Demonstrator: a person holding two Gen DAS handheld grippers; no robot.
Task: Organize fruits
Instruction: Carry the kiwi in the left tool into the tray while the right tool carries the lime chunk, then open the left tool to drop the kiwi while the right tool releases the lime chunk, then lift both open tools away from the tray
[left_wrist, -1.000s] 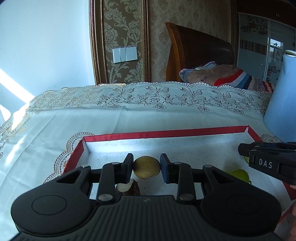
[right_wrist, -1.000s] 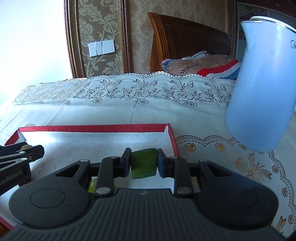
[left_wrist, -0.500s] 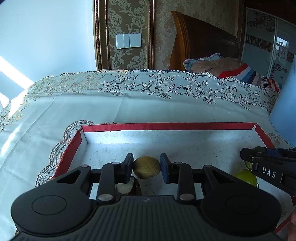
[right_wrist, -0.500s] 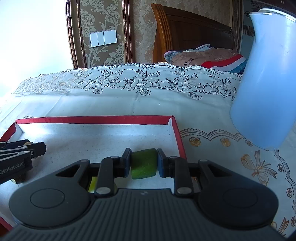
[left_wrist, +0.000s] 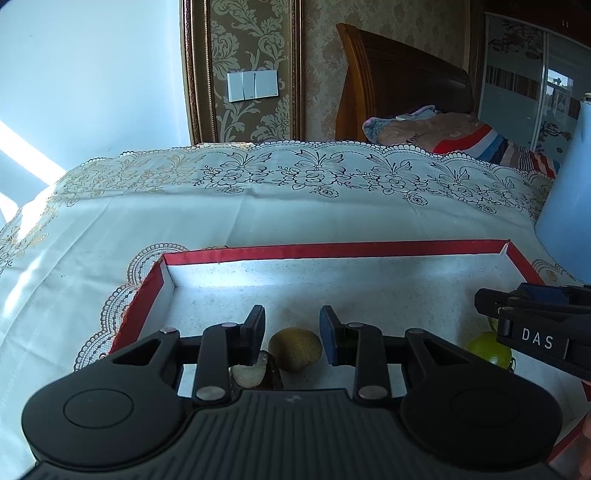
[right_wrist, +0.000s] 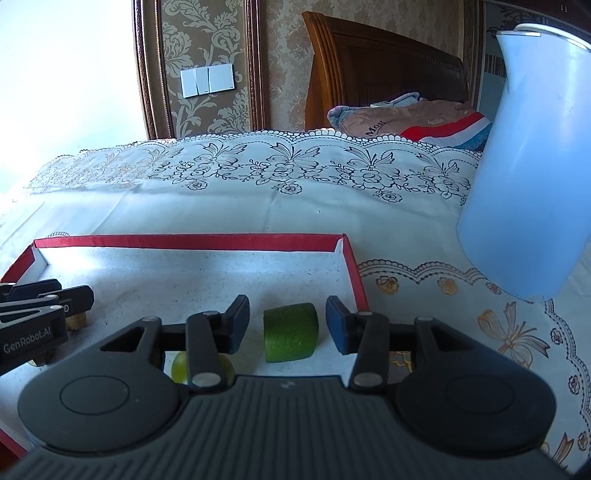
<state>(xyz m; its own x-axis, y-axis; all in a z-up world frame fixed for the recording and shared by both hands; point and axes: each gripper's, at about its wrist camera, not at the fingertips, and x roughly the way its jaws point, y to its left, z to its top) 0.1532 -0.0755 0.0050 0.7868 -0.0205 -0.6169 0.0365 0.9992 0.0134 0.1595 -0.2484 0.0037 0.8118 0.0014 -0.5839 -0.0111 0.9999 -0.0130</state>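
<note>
Your left gripper (left_wrist: 291, 325) stands apart around the brown fruit (left_wrist: 294, 348), not touching it. Your right gripper (right_wrist: 288, 319) is likewise spread beside the green fruit piece (right_wrist: 290, 332). Both fruits rest in the red-rimmed tray (left_wrist: 332, 249).

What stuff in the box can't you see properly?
- Yellow-green round fruit: right wrist view, mostly behind the right gripper; left wrist view, partly behind it.
- Pale slice on something dark: left wrist view, half under the left gripper.
- Red-rimmed cardboard box: near edge hidden, both views.
</note>
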